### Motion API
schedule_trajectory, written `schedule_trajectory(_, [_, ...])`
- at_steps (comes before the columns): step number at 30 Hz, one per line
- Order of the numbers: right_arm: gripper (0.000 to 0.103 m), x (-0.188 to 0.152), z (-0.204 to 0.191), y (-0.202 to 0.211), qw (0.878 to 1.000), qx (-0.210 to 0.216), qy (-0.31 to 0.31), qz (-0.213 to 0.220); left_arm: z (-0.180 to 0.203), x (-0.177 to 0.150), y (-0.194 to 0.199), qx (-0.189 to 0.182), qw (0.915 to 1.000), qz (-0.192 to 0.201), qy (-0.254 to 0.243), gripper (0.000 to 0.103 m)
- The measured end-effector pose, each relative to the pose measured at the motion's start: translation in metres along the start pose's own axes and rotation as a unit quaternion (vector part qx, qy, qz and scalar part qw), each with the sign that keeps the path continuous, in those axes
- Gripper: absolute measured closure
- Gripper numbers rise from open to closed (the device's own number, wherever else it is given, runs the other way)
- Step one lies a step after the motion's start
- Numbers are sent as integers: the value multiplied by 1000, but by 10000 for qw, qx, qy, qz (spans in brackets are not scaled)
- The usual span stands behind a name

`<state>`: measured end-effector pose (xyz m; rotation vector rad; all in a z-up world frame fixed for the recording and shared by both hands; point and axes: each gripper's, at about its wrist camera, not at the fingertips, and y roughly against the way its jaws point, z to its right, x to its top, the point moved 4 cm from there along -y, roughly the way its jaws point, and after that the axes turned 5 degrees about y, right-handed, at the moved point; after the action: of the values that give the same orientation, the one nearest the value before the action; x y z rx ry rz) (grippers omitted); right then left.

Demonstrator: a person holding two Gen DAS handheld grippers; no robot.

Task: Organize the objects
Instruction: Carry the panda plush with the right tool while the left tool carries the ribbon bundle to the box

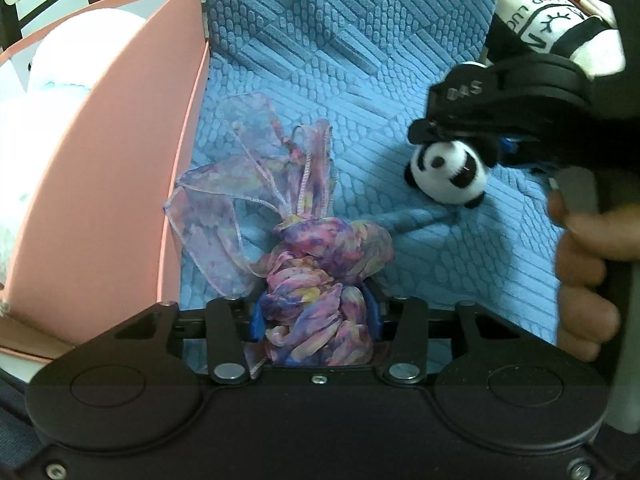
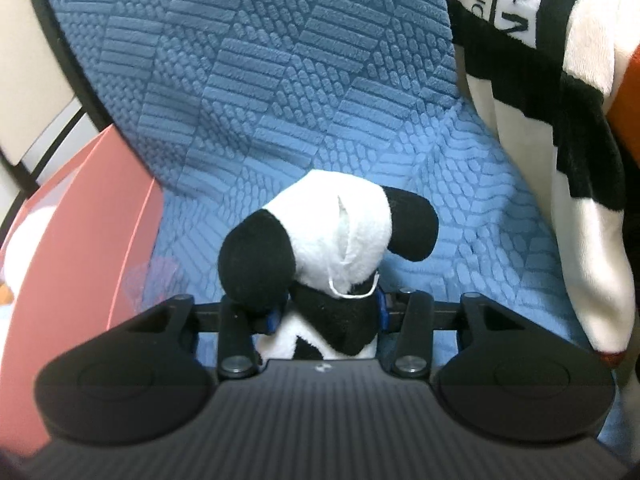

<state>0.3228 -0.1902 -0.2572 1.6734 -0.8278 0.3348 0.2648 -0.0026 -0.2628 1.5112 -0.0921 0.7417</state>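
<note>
The left claw (image 1: 316,316) is gripping a scarf (image 1: 316,280), a thin one with pink, purple and yellow patches. The bunched part of the scarf is sitting between the blue pads (image 1: 258,320), and the loose sheer end is spreading forward over the blue cover (image 1: 360,60), close to the pink box (image 1: 120,160). The box is standing at the left side, and a white plush (image 1: 60,80) is lying inside it.

The right claw (image 2: 324,312) is closed on a panda (image 2: 332,240), a small black and white toy. In the right wrist view the panda is sitting between the fingers, with its black limbs pointing to both sides and a white loop of string at its lower part. In the left wrist view the same panda (image 1: 448,172) is hanging under the right claw (image 1: 460,132), just over the cover; I cannot tell if it is touching the cover. The right hand (image 1: 580,272) is holding the handle at the right edge of that view.

A big white pillow (image 2: 540,100) with black stripes and letters is leaning at the right side, beside the panda. The cover is textured and is also rising up behind the things.
</note>
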Motion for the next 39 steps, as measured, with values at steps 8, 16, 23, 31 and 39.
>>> schedule_trajectory(8, [58, -14, 1, 27, 9998, 128, 111, -55, -12, 0, 3, -79, 9998, 58, 148, 82])
schedule_trajectory(16, [58, -32, -3, 47, 9997, 46, 105, -196, -20, -1, 14, -250, 9993, 97, 277, 85])
schedule_trajectory(23, [58, -57, -9, 64, 9989, -68, 23, -464, -23, -5, 28, -423, 9986, 127, 284, 85])
schedule_trajectory(31, [57, -73, -17, 82, 9976, -79, -149, -678, -26, -2, 57, -680, 9971, 231, 268, 85])
schedule_trajectory(39, [57, -69, -31, 113, 9971, 44, -143, -742, -31, 10, 112, -728, 9962, 486, 53, 85])
